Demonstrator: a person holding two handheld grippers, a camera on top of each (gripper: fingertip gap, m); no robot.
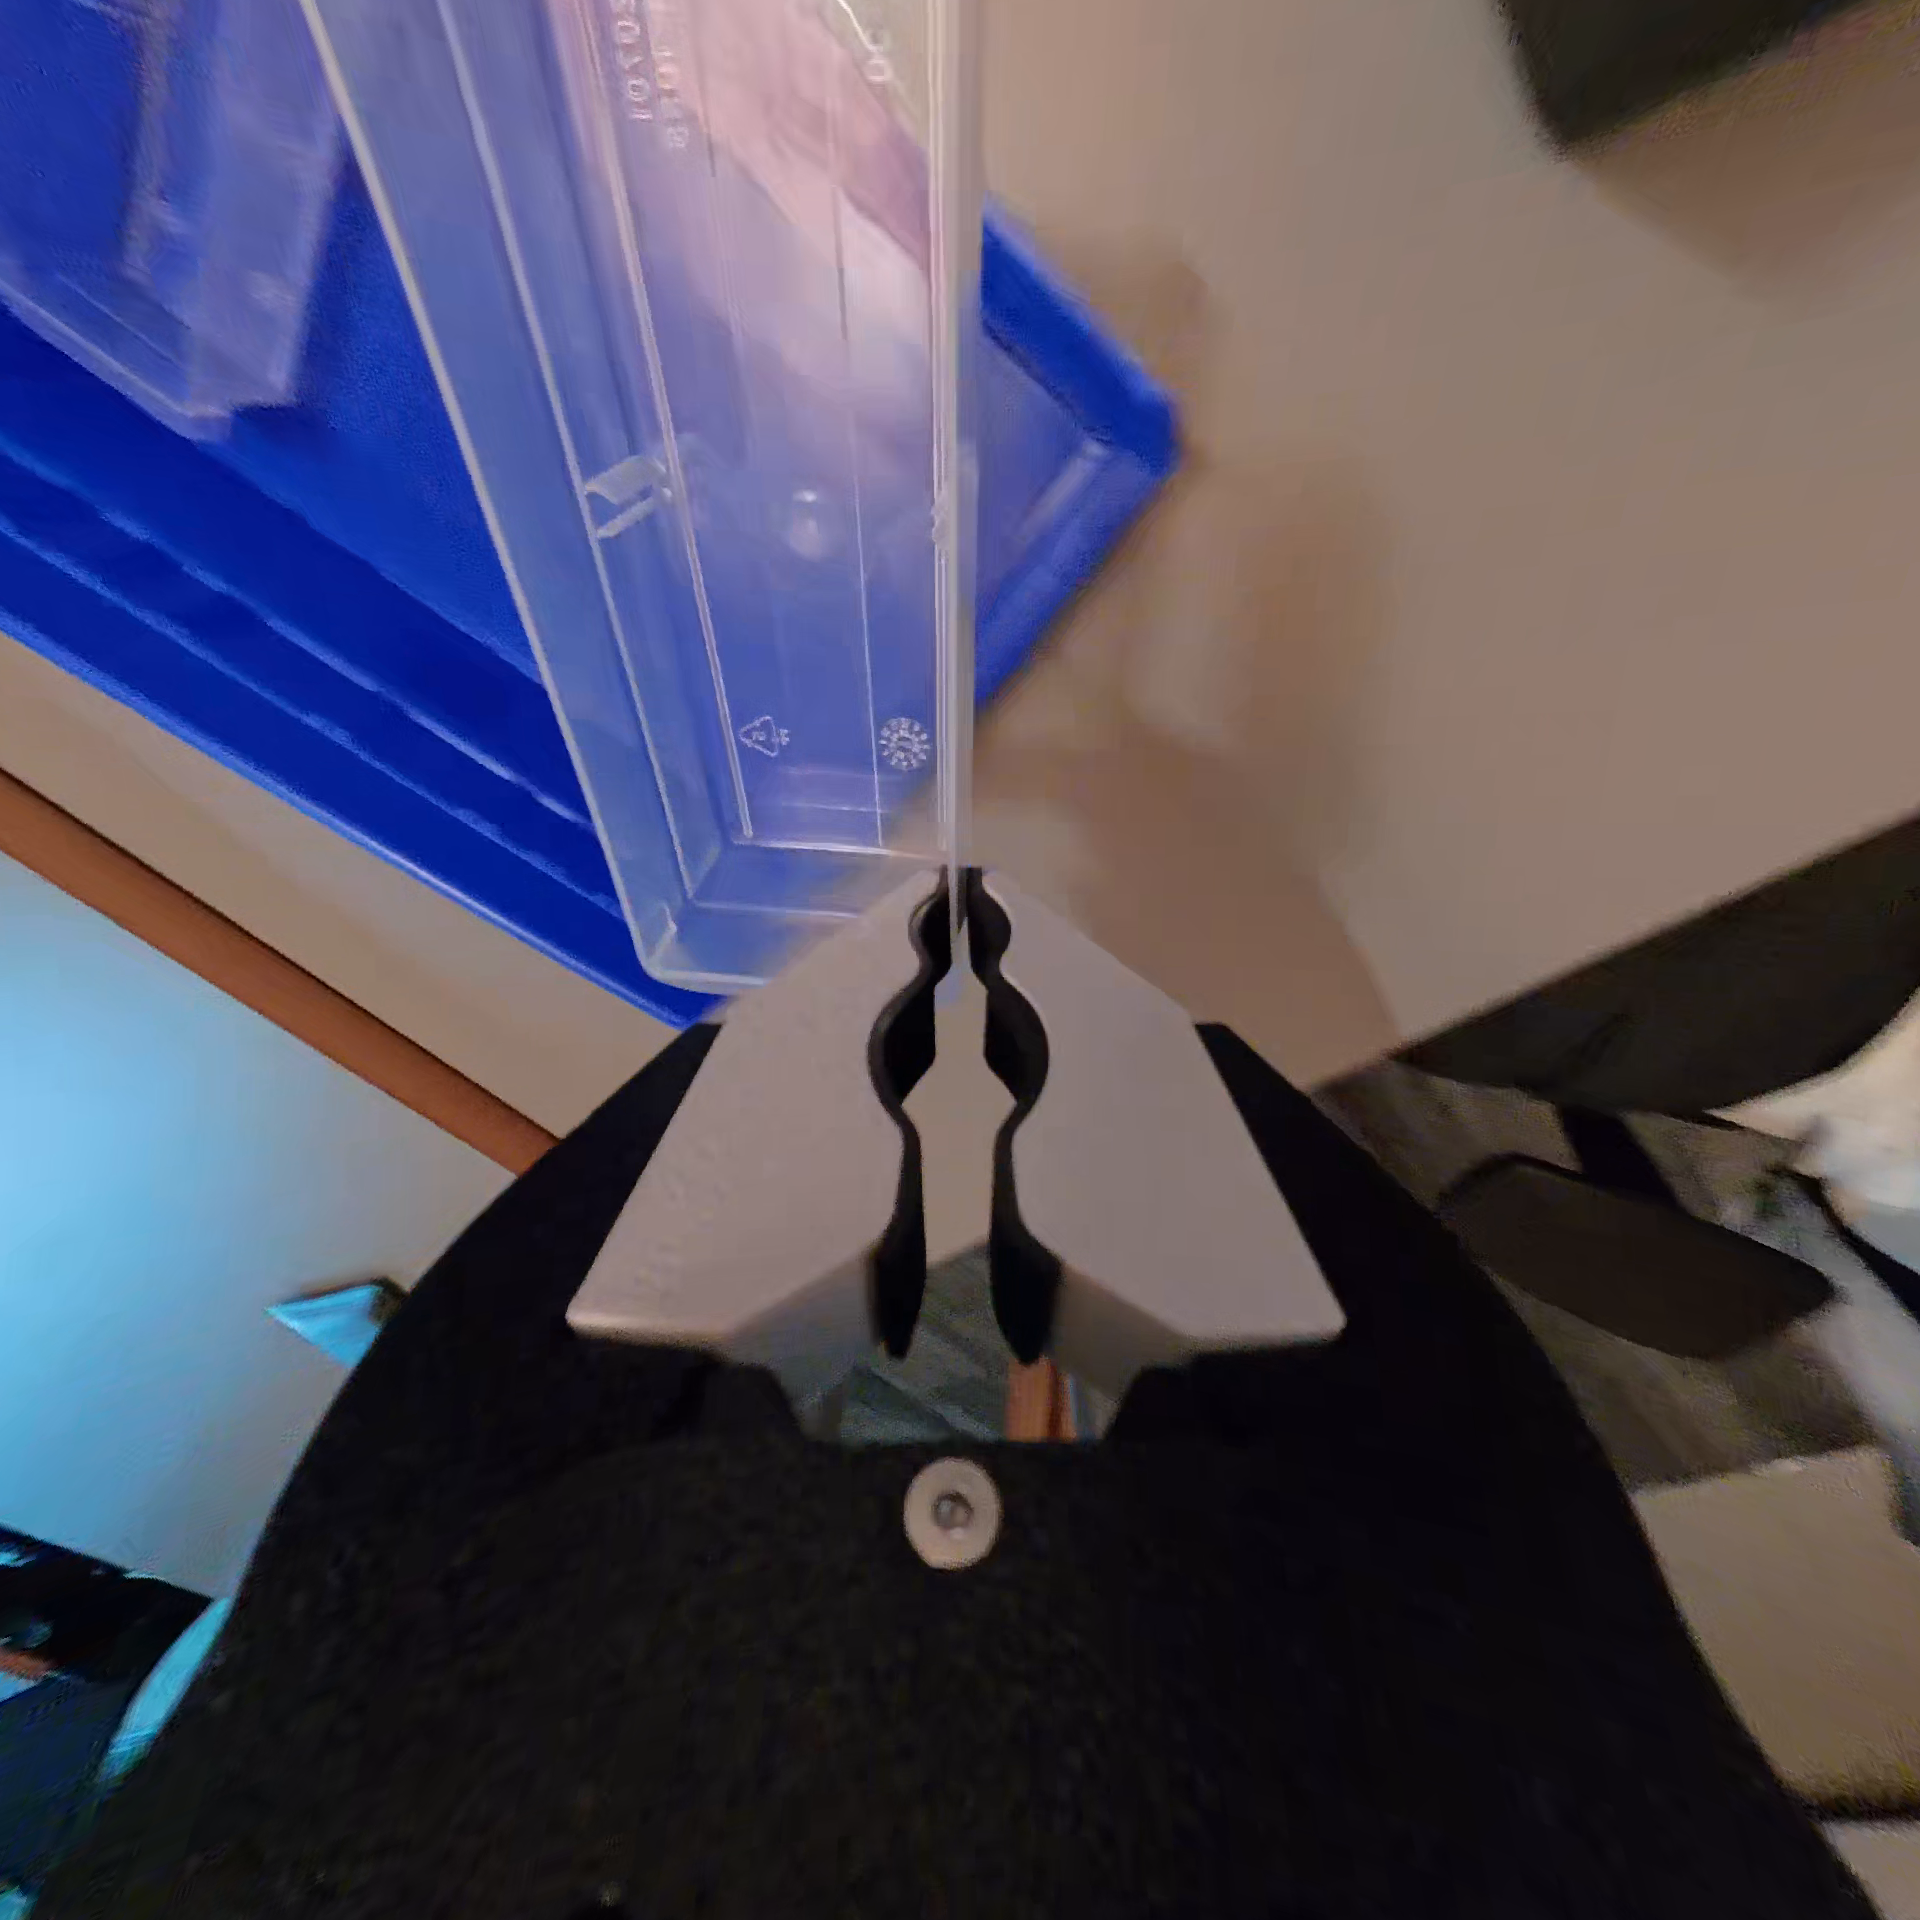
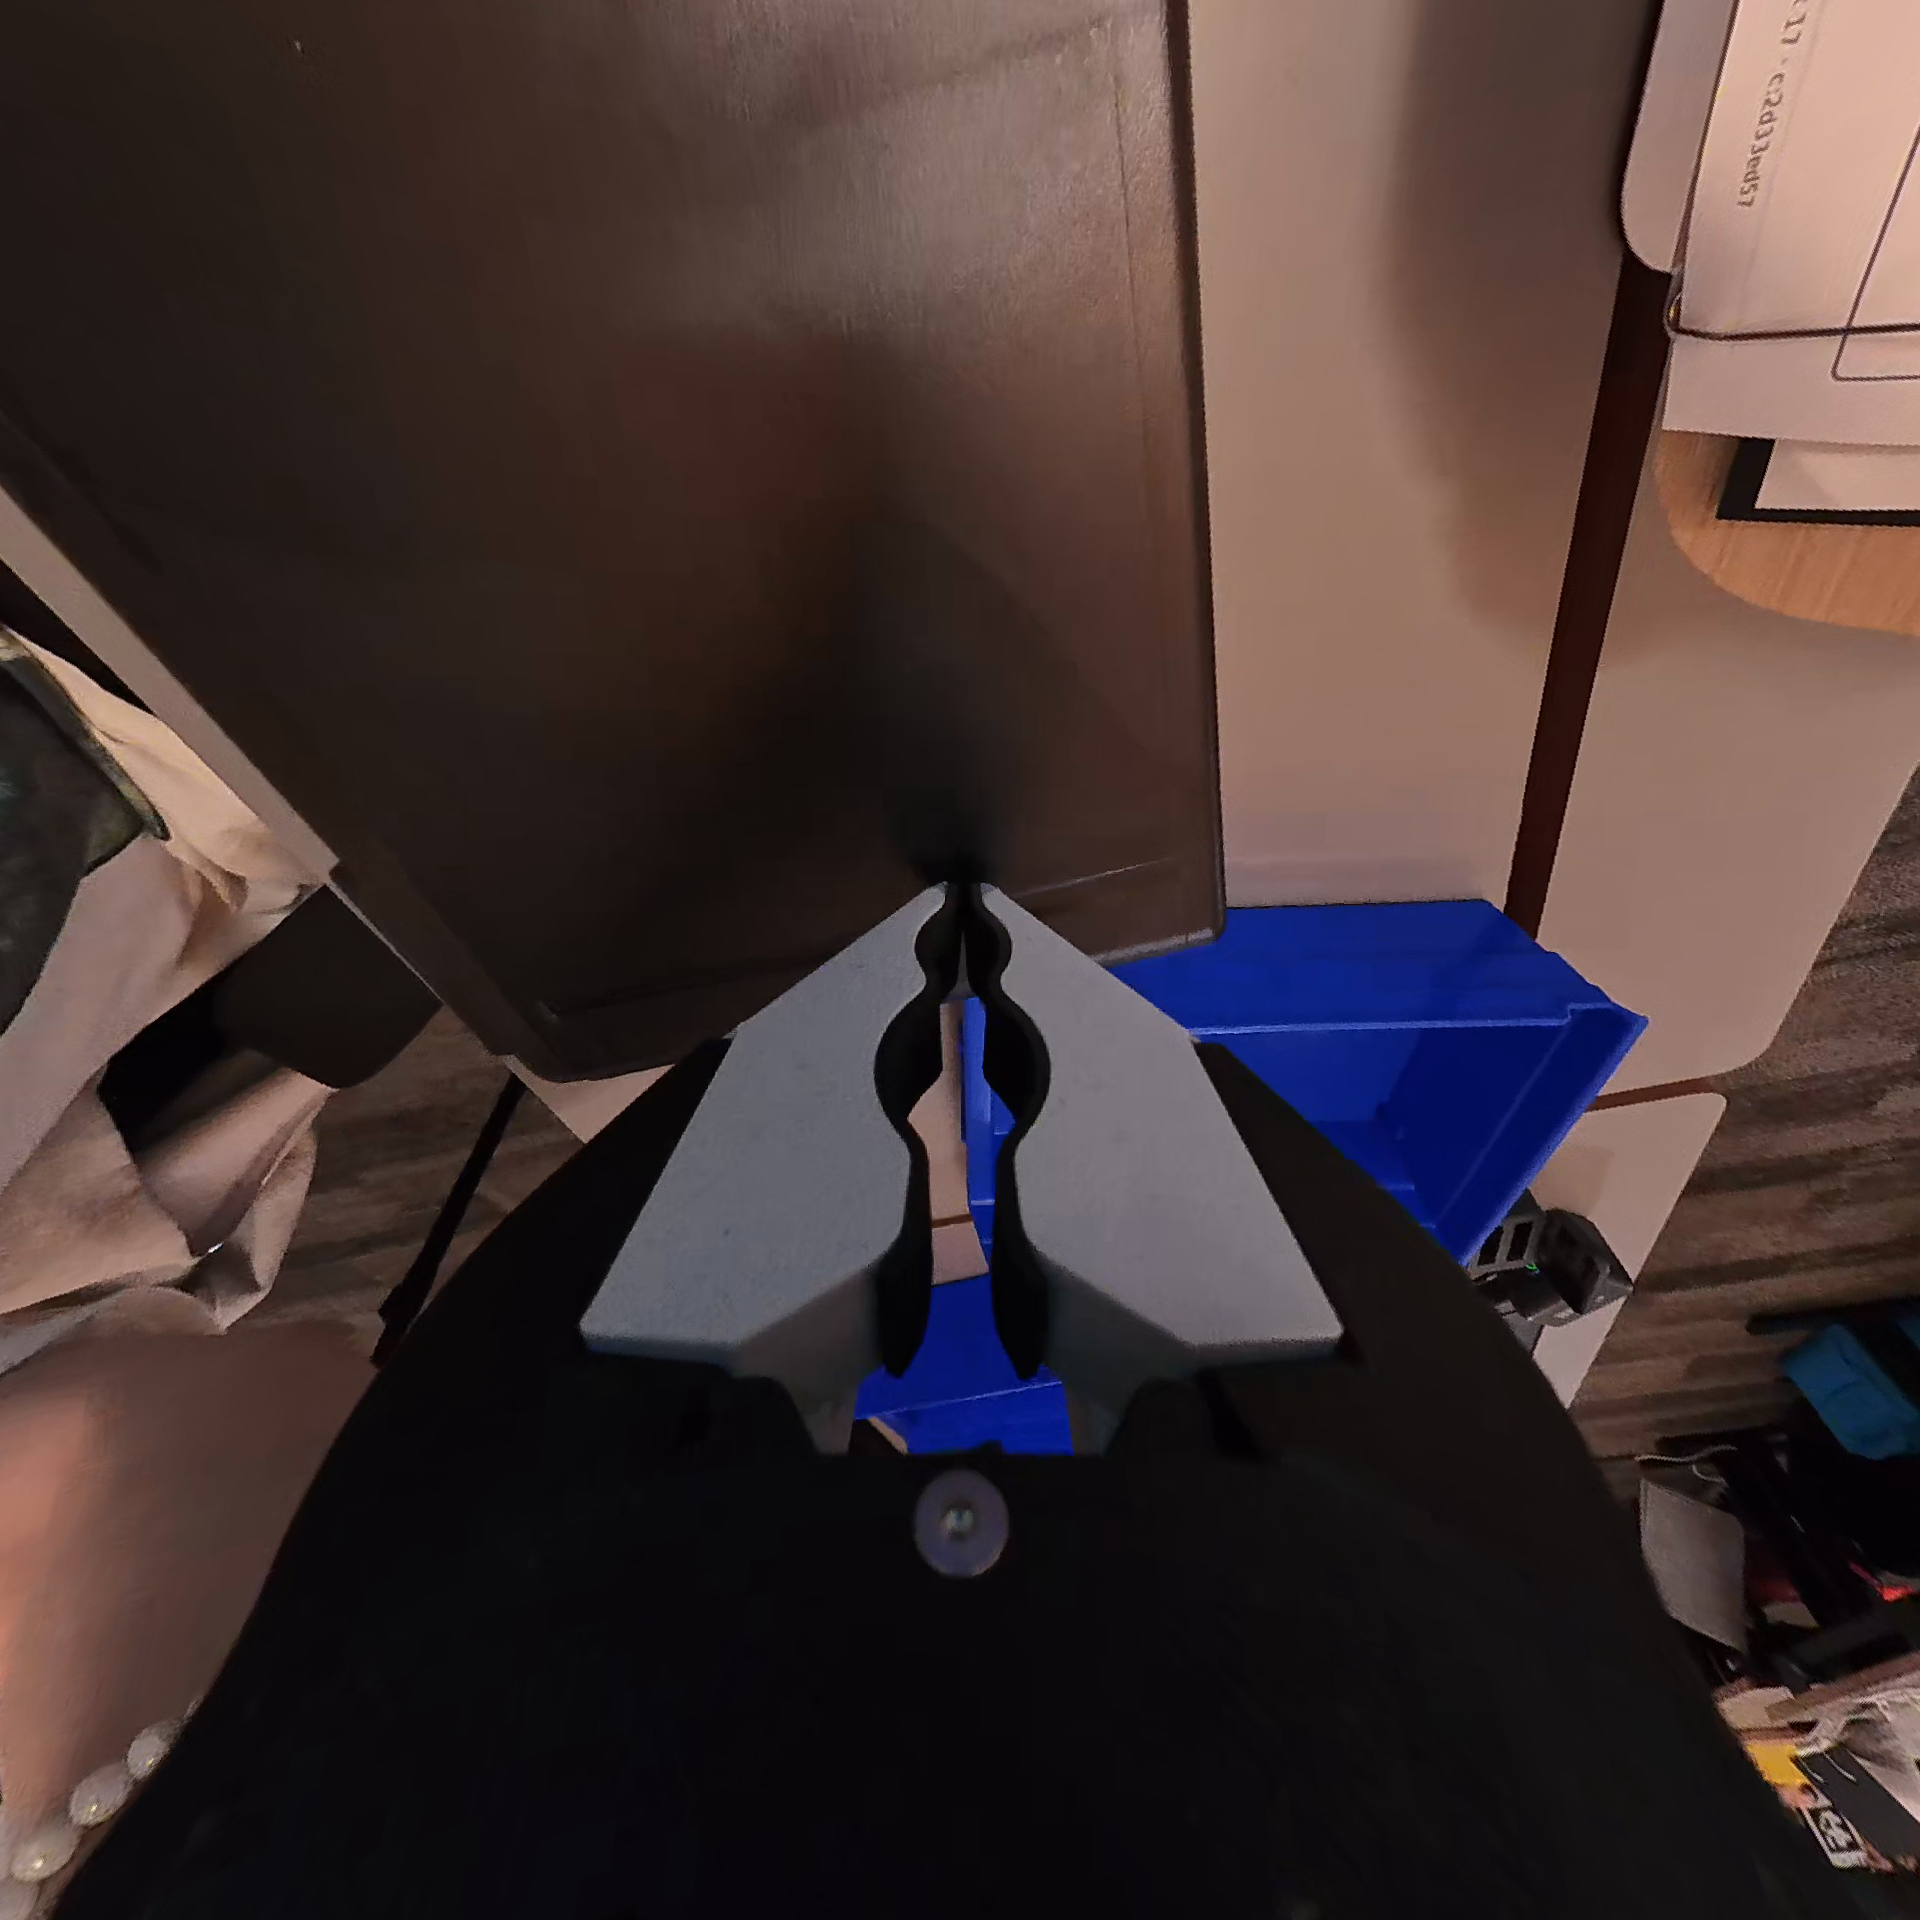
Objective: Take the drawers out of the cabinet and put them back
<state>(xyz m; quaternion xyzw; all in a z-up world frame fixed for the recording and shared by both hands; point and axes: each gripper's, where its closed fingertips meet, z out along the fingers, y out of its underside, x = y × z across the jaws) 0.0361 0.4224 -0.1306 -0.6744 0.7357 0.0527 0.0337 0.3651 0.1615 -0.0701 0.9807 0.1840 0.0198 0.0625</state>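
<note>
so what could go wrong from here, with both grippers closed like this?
1. The left gripper pinches only the thin edge of the clear drawer, whose body hangs off to one side. It could twist or slip out.
2. That view is motion-blurred, so the drawer seems to be swinging near the blue bin and might clip it.
3. The right gripper presses against the dark cabinet. I cannot tell whether it grips anything, so the cabinet may shift.

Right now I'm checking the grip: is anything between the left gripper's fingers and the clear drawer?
Nothing: in the left wrist view the left gripper is shut directly on the clear drawer's thin wall.
</note>
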